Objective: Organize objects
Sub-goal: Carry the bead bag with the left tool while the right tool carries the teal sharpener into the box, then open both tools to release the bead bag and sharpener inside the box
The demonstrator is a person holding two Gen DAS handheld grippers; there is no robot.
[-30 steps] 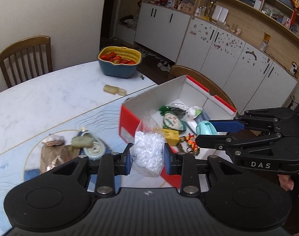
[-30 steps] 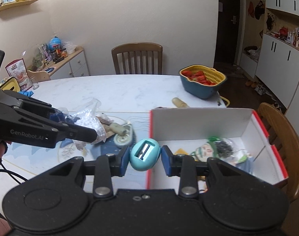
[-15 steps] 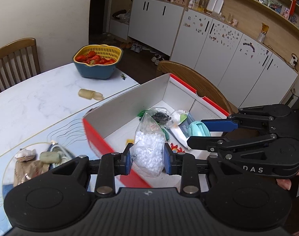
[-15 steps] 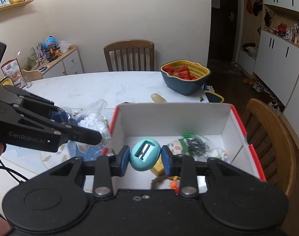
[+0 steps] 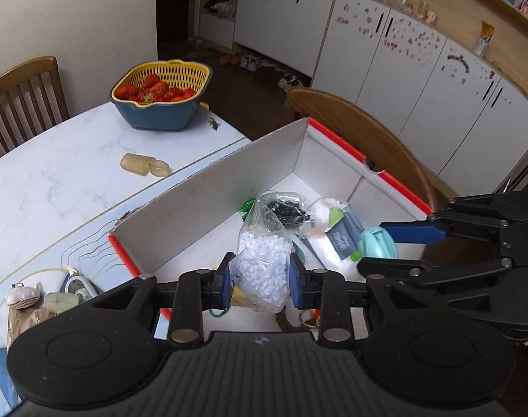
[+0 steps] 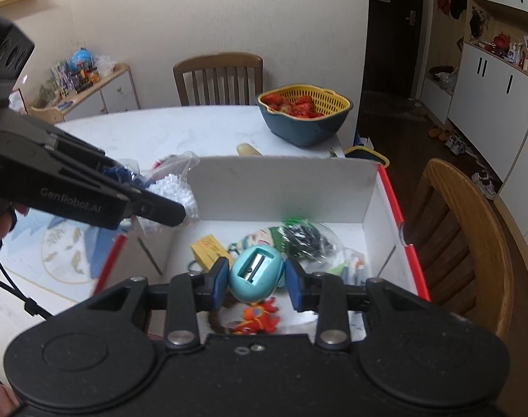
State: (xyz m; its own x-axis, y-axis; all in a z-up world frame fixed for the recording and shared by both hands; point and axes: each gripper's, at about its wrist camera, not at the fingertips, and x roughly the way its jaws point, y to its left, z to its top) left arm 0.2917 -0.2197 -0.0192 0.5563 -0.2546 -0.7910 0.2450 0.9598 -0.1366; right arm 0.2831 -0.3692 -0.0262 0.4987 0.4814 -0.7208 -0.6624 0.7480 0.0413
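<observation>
White-walled, red-rimmed box: deposit step in hand. Left gripper clenched on bag of white beads, right gripper grasping teal sharpener, both poised above box interior. Next move, judged: lower, release each item inside.

Left gripper: carried its bag of white beads from beside the box to over its inside.
Right gripper: brought the teal sharpener across the rim, above the contents.
</observation>
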